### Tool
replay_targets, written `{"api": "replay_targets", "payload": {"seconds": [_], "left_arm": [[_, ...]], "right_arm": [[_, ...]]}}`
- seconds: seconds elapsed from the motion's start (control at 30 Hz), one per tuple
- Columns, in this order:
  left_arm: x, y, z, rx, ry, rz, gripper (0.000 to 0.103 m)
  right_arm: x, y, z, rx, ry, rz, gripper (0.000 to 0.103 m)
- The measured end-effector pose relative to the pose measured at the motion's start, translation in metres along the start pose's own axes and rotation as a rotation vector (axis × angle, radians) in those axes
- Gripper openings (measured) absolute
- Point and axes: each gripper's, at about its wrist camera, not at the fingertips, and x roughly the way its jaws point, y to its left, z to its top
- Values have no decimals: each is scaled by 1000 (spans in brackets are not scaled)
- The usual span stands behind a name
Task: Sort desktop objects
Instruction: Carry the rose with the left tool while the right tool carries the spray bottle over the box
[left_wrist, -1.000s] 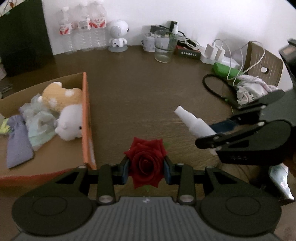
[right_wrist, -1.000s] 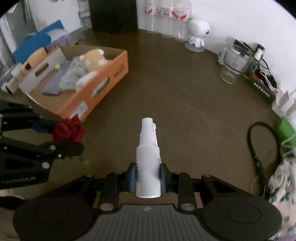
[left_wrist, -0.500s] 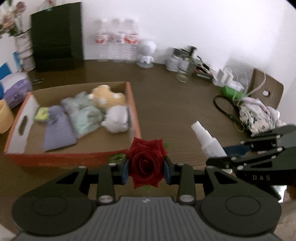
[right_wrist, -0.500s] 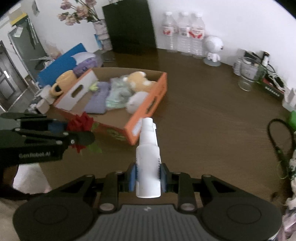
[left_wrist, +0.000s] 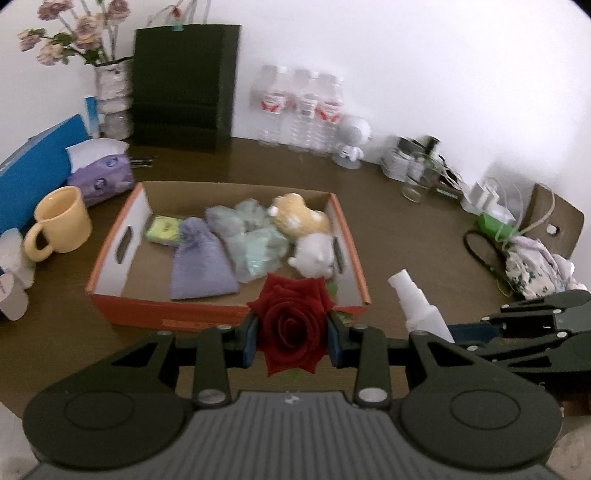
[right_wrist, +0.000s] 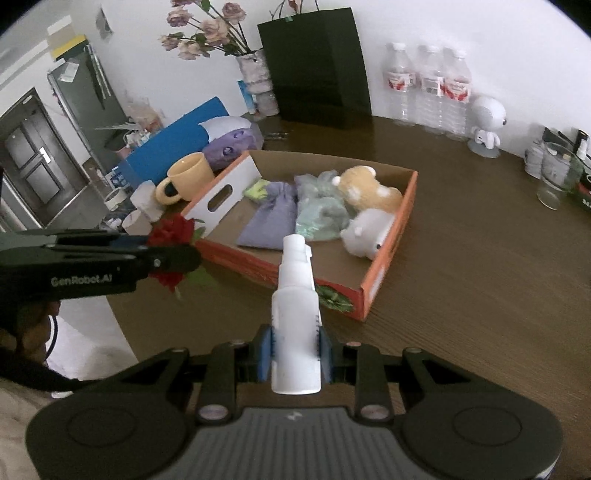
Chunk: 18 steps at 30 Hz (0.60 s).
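A dark red rose (left_wrist: 291, 325) is clamped in my left gripper (left_wrist: 291, 334), held in the air just in front of the near wall of the orange cardboard box (left_wrist: 162, 314). My right gripper (right_wrist: 295, 350) is shut on a white spray bottle (right_wrist: 295, 317), its nozzle pointing toward the box (right_wrist: 388, 258). The box holds a purple pouch (left_wrist: 201, 264), pale green pouches (left_wrist: 258, 247), a tan plush (left_wrist: 299, 218) and a white plush (left_wrist: 314, 254). In the right wrist view the left gripper (right_wrist: 173, 247) with the rose (right_wrist: 170, 232) hangs left of the box.
A yellow mug (left_wrist: 61, 221), purple tissue pack (left_wrist: 99, 173) and blue box (left_wrist: 33, 166) stand left of the box. Water bottles (left_wrist: 303, 107), a black bag (left_wrist: 184, 85), a vase (left_wrist: 110, 99), a white figurine (left_wrist: 354, 144) and a glass (left_wrist: 417, 181) line the back. Cables and cloth (left_wrist: 535, 266) lie right.
Both grippers have pulled back and risen, so the whole box and the table's left side have come into view. The rose and the bottle stay gripped.
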Motion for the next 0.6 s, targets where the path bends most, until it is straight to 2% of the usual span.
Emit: {"api": "replay_targets", "payload": {"seconds": [0.27, 0.6], "left_arm": [[-1, 34, 6, -21, -7, 5, 36], [14, 68, 31, -25, -38, 35, 36]], "right_arm": [[16, 20, 15, -7, 1, 13, 26], [33, 27, 57, -92, -25, -39, 26]]}}
